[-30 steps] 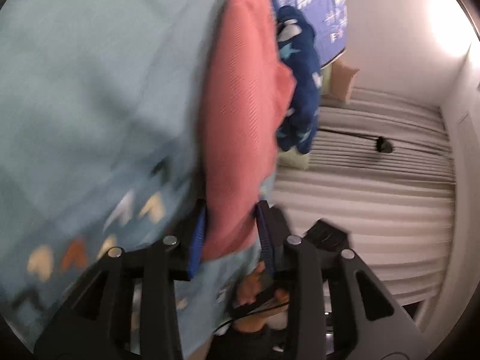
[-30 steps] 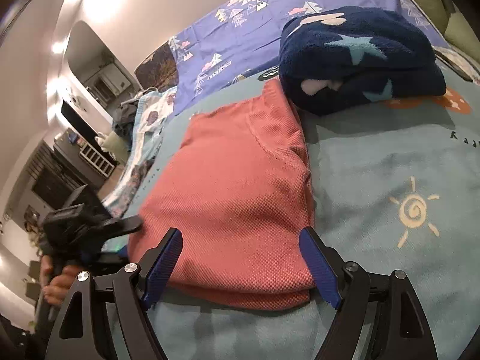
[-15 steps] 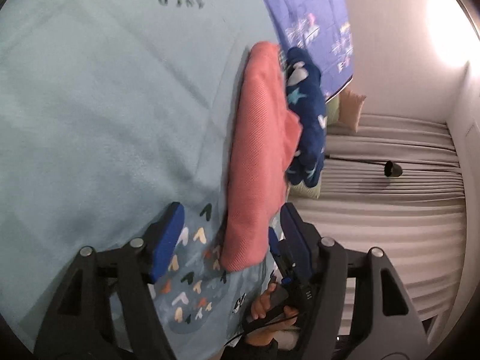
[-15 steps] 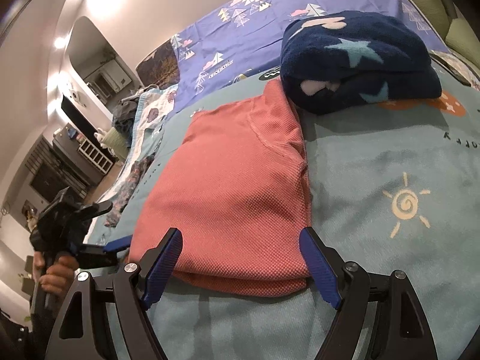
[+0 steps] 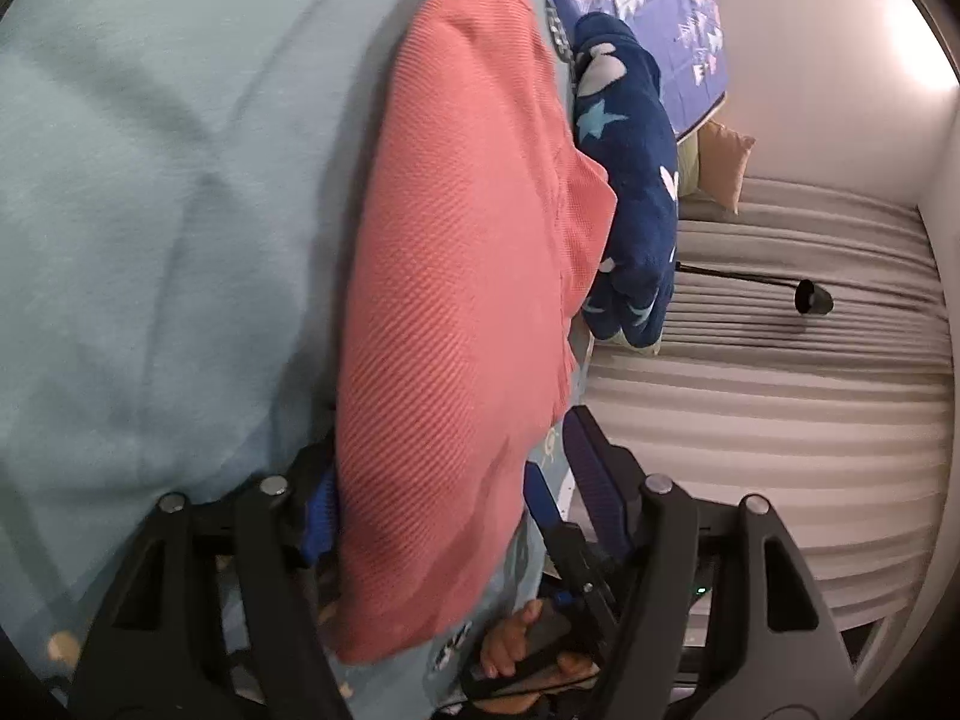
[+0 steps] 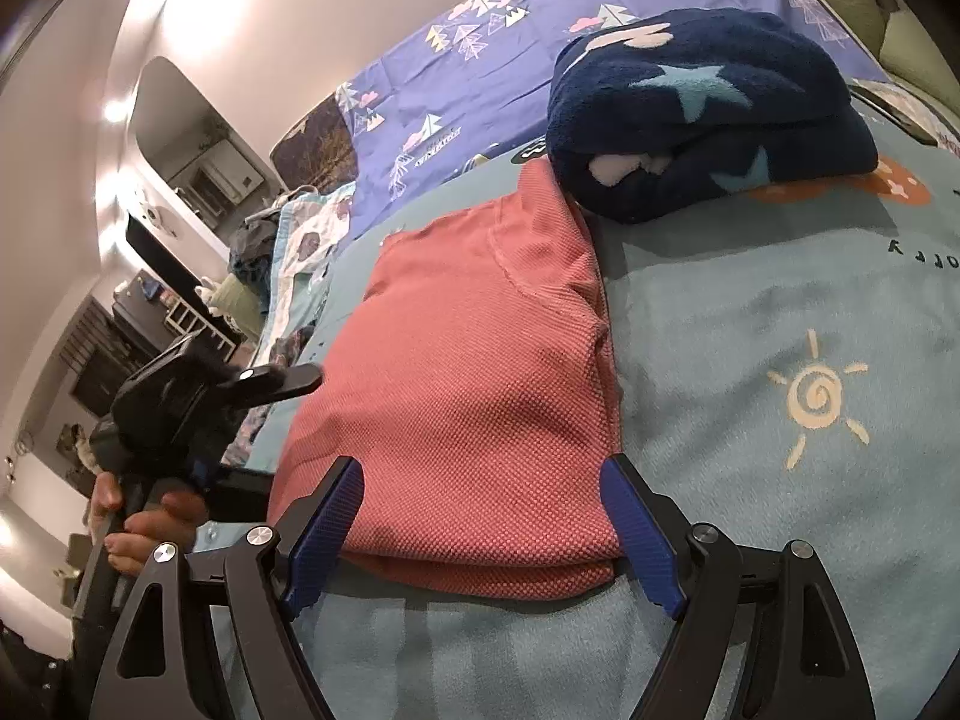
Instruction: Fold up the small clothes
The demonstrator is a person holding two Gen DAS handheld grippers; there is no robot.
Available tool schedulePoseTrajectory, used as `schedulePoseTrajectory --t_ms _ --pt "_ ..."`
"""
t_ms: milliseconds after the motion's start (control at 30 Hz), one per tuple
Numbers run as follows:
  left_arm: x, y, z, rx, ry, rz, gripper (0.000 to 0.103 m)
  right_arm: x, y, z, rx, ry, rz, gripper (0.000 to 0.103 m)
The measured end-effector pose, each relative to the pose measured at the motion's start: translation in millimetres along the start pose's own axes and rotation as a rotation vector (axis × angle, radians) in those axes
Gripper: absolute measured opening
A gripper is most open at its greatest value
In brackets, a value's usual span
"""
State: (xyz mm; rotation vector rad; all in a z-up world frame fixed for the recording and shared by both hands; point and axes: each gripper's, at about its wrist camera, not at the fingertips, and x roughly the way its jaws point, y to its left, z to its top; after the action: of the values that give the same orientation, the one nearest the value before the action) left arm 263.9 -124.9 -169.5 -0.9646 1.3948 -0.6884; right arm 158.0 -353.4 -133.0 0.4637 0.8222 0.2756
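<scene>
The folded pink shirt (image 6: 474, 396) lies long-ways, stretching away from the right gripper (image 6: 480, 528), whose fingers are wide apart around its near edge. The left gripper (image 5: 432, 516) has fingers clamped on its left edge.

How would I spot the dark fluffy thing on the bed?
Find the light blue blanket with a sun drawing. At its far end, against the folded pink top, sits the navy fleece bundle: the only dark, plush item, patterned with pale stars.
</scene>
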Motion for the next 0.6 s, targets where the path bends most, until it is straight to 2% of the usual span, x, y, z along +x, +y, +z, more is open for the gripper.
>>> schedulePoseTrajectory --t_ms 67,133,233,333,433,600 --pt "1 0 -5 0.051 0.000 0.030 0.045 0 0 0 -0.001 0.000 0.001 0.083" --pt "-1 5 -7 0.076 -0.003 0.031 0.036 -1 -1 -1 -0.001 0.002 0.001 0.083" --pt "-3 17 -7 0.049 -0.002 -0.040 0.025 -2 -1 0 0.006 0.001 0.006 0.083" --pt "-8 18 -9 0.009 -0.006 -0.094 0.019 -5 -2 1 0.022 0.001 0.019 0.083" --pt "-19 5 -11 0.025 -0.018 -0.117 0.015 -14 -6 3 0.045 -0.004 0.033 0.083" --pt "-43 -25 -13 0.055 -0.045 -0.171 0.014 -27 -12 6 0.084 -0.021 0.046 0.083"
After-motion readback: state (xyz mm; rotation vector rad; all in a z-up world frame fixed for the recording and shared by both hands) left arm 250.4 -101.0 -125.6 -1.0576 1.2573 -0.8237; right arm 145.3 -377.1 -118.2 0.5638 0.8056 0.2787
